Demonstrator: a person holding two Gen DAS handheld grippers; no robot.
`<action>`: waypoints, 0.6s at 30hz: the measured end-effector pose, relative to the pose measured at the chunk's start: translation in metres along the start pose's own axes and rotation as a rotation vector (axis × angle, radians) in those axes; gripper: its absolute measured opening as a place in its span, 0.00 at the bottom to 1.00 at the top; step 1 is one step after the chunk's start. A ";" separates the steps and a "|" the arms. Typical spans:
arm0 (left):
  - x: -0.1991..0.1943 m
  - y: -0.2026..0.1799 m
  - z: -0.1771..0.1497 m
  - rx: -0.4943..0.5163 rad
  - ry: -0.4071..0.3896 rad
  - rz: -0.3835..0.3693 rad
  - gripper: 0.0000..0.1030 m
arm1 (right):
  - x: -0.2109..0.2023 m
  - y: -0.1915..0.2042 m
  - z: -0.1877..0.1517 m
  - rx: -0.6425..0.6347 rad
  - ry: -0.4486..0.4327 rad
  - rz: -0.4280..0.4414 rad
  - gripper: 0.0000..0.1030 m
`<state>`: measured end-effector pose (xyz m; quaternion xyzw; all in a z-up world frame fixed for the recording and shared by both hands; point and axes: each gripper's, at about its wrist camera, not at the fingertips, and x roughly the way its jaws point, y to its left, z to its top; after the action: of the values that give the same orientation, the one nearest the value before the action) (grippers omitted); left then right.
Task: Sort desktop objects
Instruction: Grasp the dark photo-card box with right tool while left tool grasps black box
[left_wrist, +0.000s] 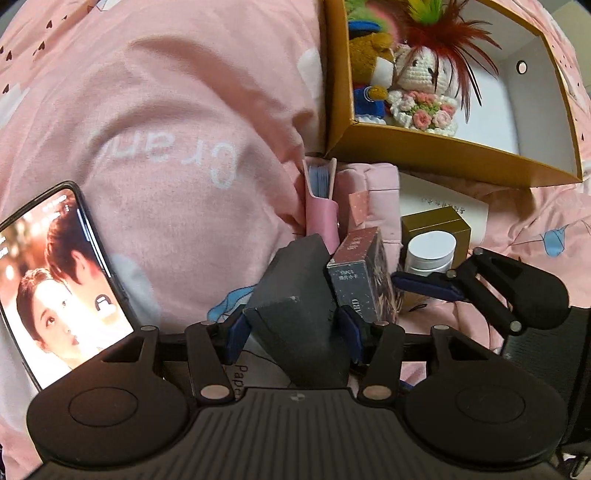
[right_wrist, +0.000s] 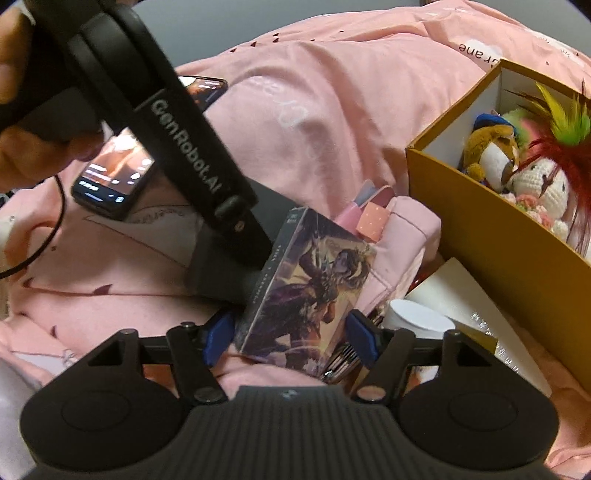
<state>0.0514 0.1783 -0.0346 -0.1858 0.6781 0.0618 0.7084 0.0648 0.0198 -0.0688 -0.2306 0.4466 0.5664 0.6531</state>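
Pink bedsheet w/ small hearts & white lettering covers the whole surface, rumpled into folds.

Left gripper points down at a dark grey block; blue pads sit against both its sides, so jaws look pinched on it. In the right wrist view this gripper's black body comes in from upper left, held by a hand.

Right gripper has a card box w/ fantasy art on its face standing between the pads. Jaws are spread; right pad stands off the box edge w/ a gap, left pad close by the other edge, contact not clear. No firm pinch seen.

Card box & grey block stand side by side, touching or nearly so, in the middle of the sheet. Just behind them: a pink pouch w/ a pink card holder leaning at its left. Beside the card box, toward the big box, a white jar sits in front of a small gold box, both on a white card.

Big yellow box lies toward the sheet's far right, open, white inside. It holds a brown plush toy, a crochet doll w/ flowers, and red & green feathers.

Phone w/ lit screen lies well apart toward the sheet's left side.
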 end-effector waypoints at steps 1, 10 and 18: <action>0.000 -0.001 0.000 -0.002 -0.001 -0.008 0.54 | 0.001 -0.001 0.000 0.005 0.001 -0.001 0.69; 0.004 -0.019 -0.009 0.053 -0.052 -0.092 0.44 | -0.021 -0.013 -0.018 0.105 -0.045 0.010 0.50; 0.014 -0.037 -0.030 0.041 -0.219 -0.084 0.37 | -0.030 -0.028 -0.039 0.227 -0.070 -0.050 0.46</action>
<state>0.0370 0.1319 -0.0417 -0.1917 0.5894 0.0383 0.7838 0.0801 -0.0353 -0.0684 -0.1461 0.4790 0.5033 0.7043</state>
